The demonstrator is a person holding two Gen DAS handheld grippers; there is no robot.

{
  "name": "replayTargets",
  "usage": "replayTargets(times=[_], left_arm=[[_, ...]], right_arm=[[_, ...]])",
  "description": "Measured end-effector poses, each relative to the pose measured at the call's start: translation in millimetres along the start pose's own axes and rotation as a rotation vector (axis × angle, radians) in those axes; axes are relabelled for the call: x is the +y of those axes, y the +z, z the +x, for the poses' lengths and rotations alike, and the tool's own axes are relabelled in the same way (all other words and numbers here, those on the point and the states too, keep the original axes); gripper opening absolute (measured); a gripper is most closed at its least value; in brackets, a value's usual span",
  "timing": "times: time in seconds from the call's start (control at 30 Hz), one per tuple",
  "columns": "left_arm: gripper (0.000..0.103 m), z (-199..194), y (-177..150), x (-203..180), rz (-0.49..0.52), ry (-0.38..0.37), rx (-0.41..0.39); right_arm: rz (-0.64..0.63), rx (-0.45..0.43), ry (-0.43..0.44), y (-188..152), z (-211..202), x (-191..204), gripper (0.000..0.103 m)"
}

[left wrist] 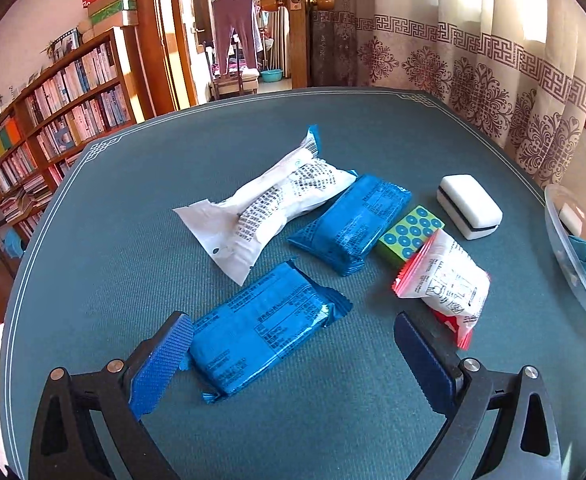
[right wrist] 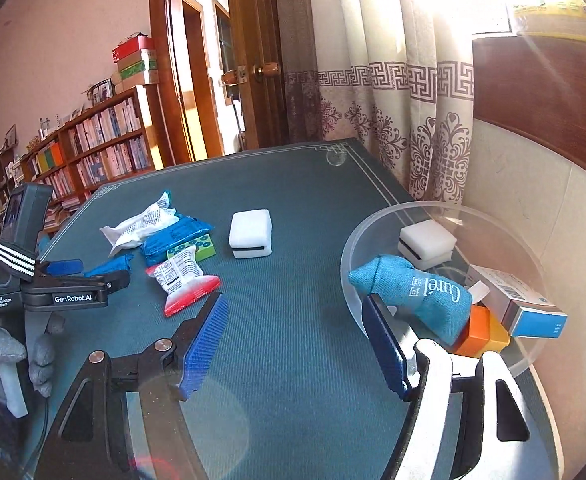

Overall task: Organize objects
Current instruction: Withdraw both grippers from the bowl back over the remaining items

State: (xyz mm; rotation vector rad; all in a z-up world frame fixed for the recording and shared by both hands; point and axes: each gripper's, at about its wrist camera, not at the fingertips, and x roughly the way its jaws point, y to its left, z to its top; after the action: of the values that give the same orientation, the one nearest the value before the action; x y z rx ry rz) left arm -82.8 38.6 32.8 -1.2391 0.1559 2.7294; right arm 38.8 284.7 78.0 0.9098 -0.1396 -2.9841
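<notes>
My left gripper (left wrist: 293,344) is open, its jaws wide either side of a blue snack packet (left wrist: 261,328) lying on the teal table; the left pad touches the packet's near end. Beyond lie a second blue packet (left wrist: 353,224), a white printed packet (left wrist: 277,200), a green dotted block (left wrist: 409,232), a red-and-white packet (left wrist: 445,280) and a white sponge block (left wrist: 469,204). My right gripper (right wrist: 297,328) is open and empty over bare table beside a clear bowl (right wrist: 349,256). The left gripper also shows in the right wrist view (right wrist: 89,270).
The clear bowl holds a teal Curel pouch (right wrist: 417,292), a white sponge (right wrist: 427,244), an orange block (right wrist: 481,332) and a blue-and-white box (right wrist: 533,312). A curtain (right wrist: 405,120) hangs behind the table. A bookshelf (left wrist: 53,120) stands far left.
</notes>
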Motion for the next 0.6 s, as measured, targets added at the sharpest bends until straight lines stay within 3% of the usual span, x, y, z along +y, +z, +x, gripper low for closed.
replayTargets(times=[0.27,0.6], left_arm=[[0.103,14,-2,27,-0.07,0.014,0.031],[0.103,25,-5,25,-0.047,-0.027,0.085]], right_arm=[[-0.042,0.04,0.045,-6,11,23,0.071],[-0.073,0.084,0.083,-12,24,40,0.071]])
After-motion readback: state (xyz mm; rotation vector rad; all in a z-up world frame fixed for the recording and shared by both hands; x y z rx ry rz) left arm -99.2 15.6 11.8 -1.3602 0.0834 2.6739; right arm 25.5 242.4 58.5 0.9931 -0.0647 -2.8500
